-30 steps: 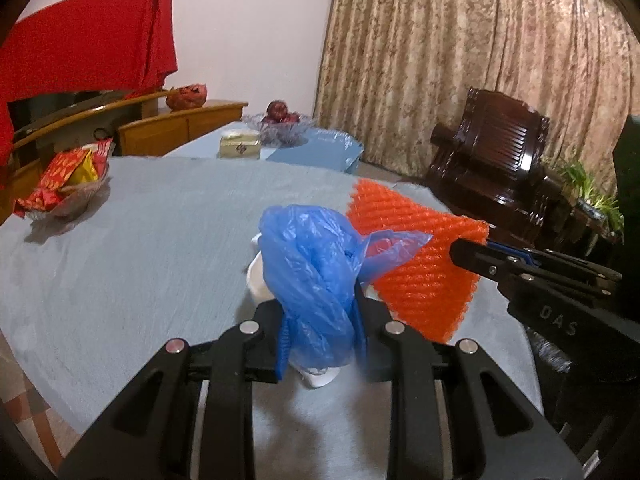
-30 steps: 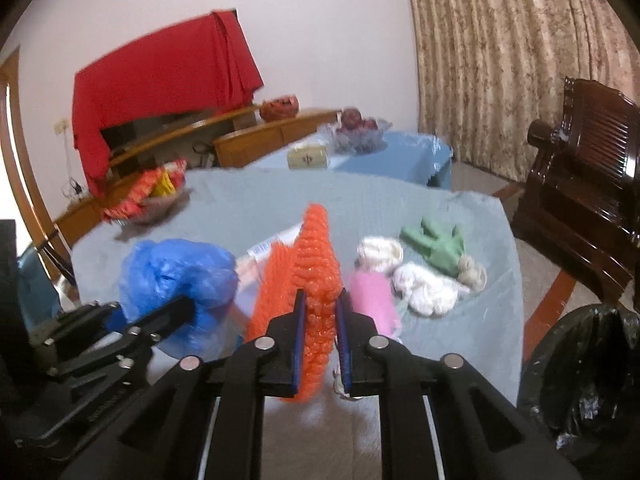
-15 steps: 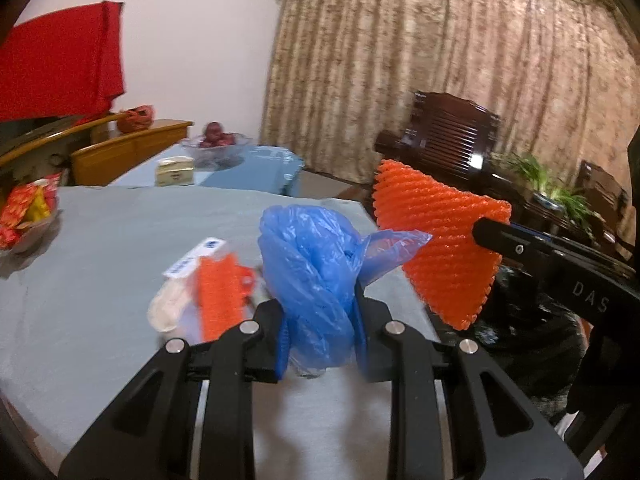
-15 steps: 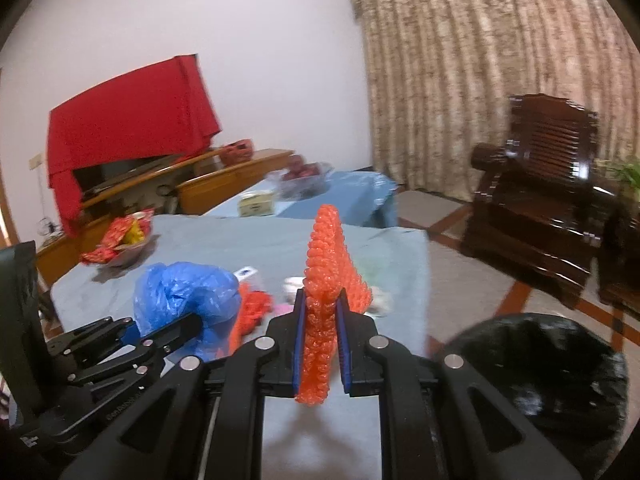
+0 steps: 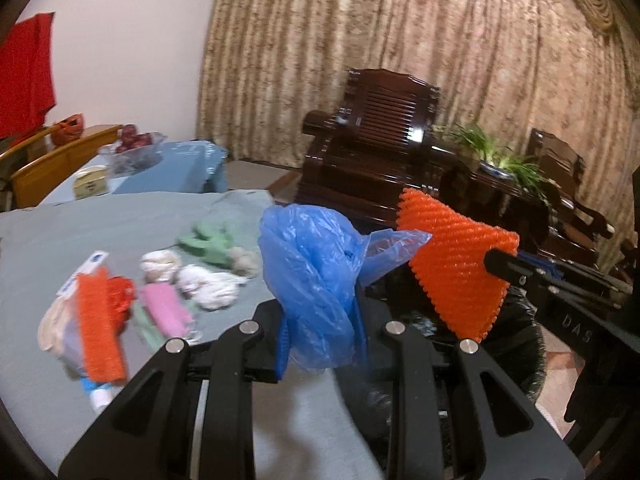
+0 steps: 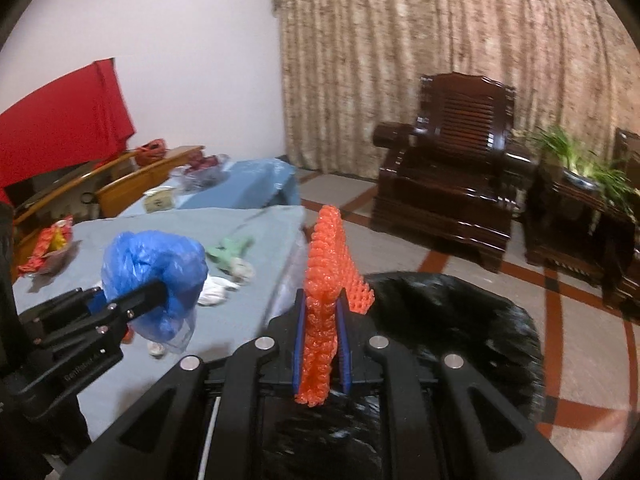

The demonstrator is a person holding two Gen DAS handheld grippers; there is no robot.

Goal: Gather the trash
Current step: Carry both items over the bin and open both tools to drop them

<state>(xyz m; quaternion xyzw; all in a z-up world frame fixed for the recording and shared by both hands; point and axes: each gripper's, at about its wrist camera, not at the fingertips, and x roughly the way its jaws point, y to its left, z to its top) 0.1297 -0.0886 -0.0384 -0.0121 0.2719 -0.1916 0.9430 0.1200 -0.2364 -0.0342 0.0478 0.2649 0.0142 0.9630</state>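
My left gripper is shut on a crumpled blue plastic bag, held above the table's right edge. In the right wrist view the same blue bag hangs at the left. My right gripper is shut on an orange foam net, which also shows in the left wrist view as an orange net. A bin lined with a black bag stands on the floor just beyond and below the right gripper. More litter lies on the grey-blue table: an orange net piece, a pink wrapper, white tissues and a green scrap.
A dark wooden armchair and a side table with a potted plant stand before the curtain. A snack dish sits at the table's far left. A lower blue-covered table with a fruit bowl lies behind. Tiled floor surrounds the bin.
Both grippers have swung to the right with their loads, from over the table's middle to its right edge. The black bin has come into view under the right gripper.
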